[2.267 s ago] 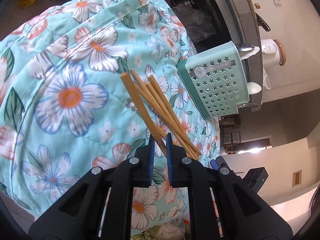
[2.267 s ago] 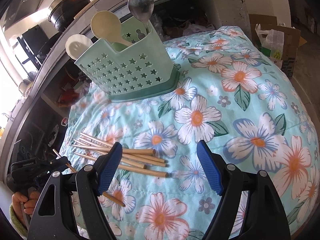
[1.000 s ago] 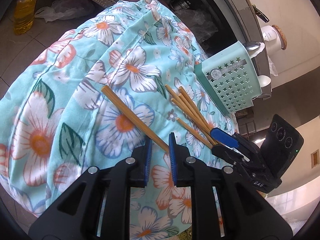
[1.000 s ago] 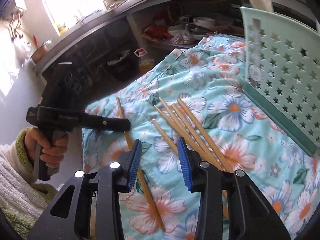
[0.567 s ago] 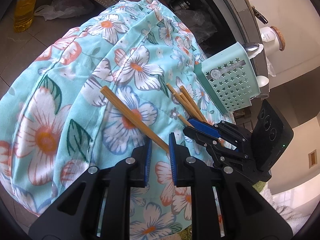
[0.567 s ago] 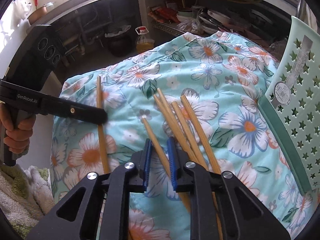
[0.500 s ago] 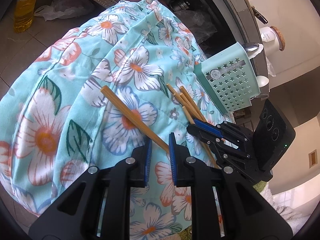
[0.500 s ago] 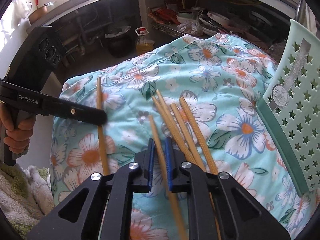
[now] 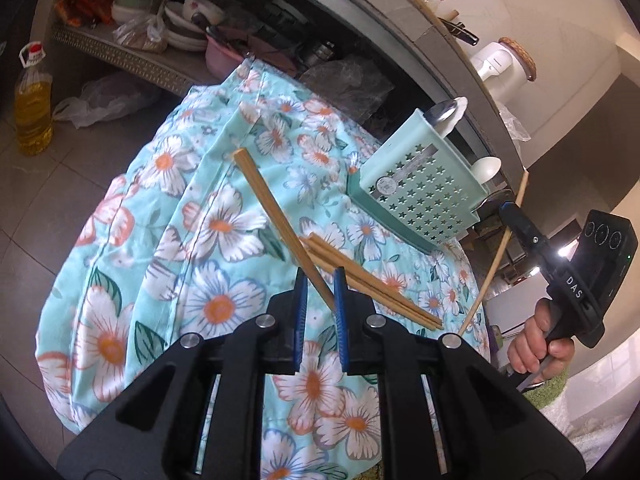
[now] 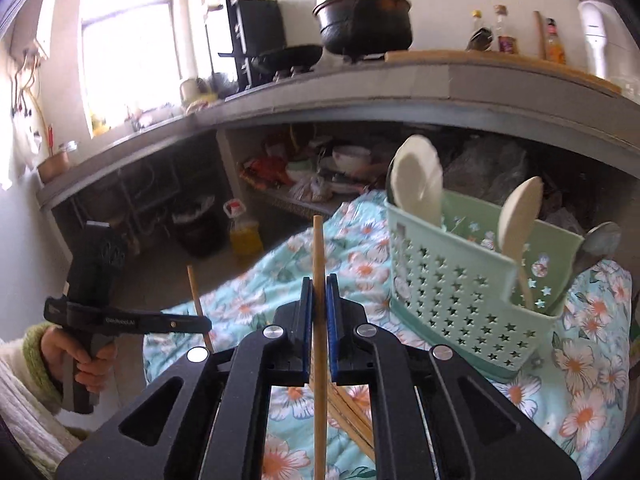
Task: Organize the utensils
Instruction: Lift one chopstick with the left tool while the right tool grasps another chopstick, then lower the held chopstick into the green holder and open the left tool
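Note:
My left gripper [image 9: 320,280] is shut on a wooden chopstick [image 9: 272,208] and holds it raised above the floral cloth; it also shows in the right wrist view [image 10: 196,292]. My right gripper [image 10: 319,286] is shut on another chopstick [image 10: 318,248], held upright; it shows in the left wrist view [image 9: 500,248]. Several more chopsticks [image 9: 372,284] lie on the cloth. A mint green utensil holder [image 10: 468,292] with star holes stands on the cloth to the right of my right gripper, holding two pale spoons [image 10: 416,180] and a metal spoon [image 10: 596,244].
The floral cloth [image 9: 192,288] covers a rounded table. Behind it a grey counter [image 10: 360,92] has shelves below with bowls and bags. An oil bottle [image 9: 32,108] stands on the tiled floor. A black pot [image 10: 364,12] sits on the counter.
Both grippers lifted their chopsticks off the cloth. My right gripper rose and turned toward the holder, its chopstick now upright.

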A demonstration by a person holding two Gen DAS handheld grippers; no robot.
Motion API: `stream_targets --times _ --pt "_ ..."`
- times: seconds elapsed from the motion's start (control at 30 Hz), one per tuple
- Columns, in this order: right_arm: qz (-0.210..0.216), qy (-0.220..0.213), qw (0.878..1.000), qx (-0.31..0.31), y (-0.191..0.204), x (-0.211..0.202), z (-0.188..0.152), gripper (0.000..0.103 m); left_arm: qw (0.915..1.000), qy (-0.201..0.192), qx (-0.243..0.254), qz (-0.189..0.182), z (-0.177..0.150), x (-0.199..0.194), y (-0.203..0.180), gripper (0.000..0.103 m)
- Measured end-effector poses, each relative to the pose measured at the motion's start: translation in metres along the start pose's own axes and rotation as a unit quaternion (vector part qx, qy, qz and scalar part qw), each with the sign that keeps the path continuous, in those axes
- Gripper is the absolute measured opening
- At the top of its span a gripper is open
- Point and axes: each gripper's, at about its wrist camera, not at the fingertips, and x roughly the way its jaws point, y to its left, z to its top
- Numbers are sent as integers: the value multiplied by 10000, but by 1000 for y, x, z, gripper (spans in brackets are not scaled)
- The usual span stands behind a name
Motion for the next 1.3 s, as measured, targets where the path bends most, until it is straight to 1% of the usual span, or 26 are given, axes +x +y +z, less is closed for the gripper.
stream_targets --times 0.07,0.17,0.23,0.3,0.47,0.73,0.9,1.17,1.3 --pt "-173 -293 9990 305 -2 -13 -3 7 9997 -114 207 13 5 -5 -12 10" --pt "-525 -561 9952 604 -2 -23 -10 7 9987 -212 466 30 12 -11 -27 9" --pt "-598 -680 9926 807 -4 -28 -15 7 9979 -212 619 23 16 -13 -38 8" --pt "-568 -741 9907 985 -7 -33 -19 7 9969 -236 751 3 20 -16 -48 7" --pt "-567 -907 9876 1153 -13 -45 -21 7 9942 -398 996 -3 28 -23 -71 4" --pt "-430 -1084 9828 1434 -23 -57 -25 7 9916 -584 1155 31 34 -34 -92 4" --pt "-366 -1173 9804 1541 -28 -64 -28 7 9890 -746 1278 28 45 -45 -104 4" --pt "-351 -1255 9778 1644 -34 -73 -32 7 9823 -1125 1480 -216 70 -59 -128 4" --pt "-397 -1232 9769 1699 -38 -75 -36 7 9760 -1359 1645 -445 87 -63 -146 4"
